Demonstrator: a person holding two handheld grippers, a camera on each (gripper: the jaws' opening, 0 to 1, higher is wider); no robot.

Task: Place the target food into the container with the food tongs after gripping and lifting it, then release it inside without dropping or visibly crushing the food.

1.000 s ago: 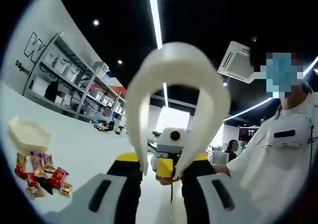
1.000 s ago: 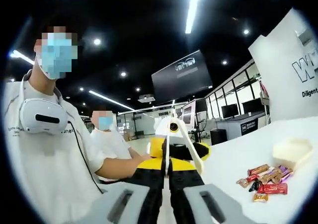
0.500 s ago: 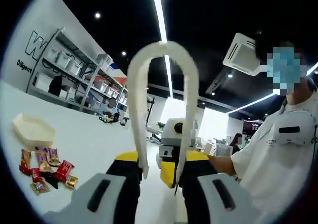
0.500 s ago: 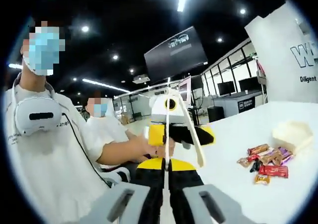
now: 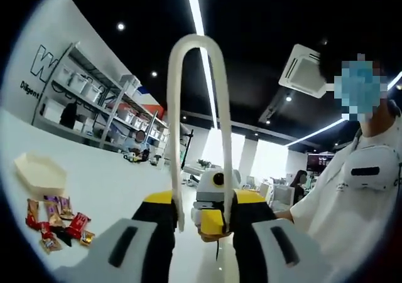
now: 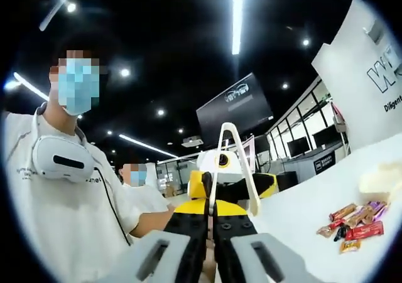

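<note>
Wrapped snack bars (image 5: 55, 222) lie in a loose heap on the white tabletop (image 5: 119, 189), just beside a pale hexagonal container (image 5: 41, 173) that sits on the side of the heap farther from the person; the right gripper view catches the same heap (image 6: 353, 221) and container (image 6: 382, 181) near the tabletop's edge. The white food tongs (image 5: 196, 123) stand upright, loop end up, their two tips clamped in the left gripper (image 5: 202, 223), whose jaws press in on the tongs' arms (which stand parallel, with a gap between them). The right gripper (image 6: 210, 218) has its jaws pressed together, nothing visibly between them. Both grippers are held in the air facing each other, well apart from the snacks. A person in a white shirt (image 6: 69, 189) holds them.
</note>
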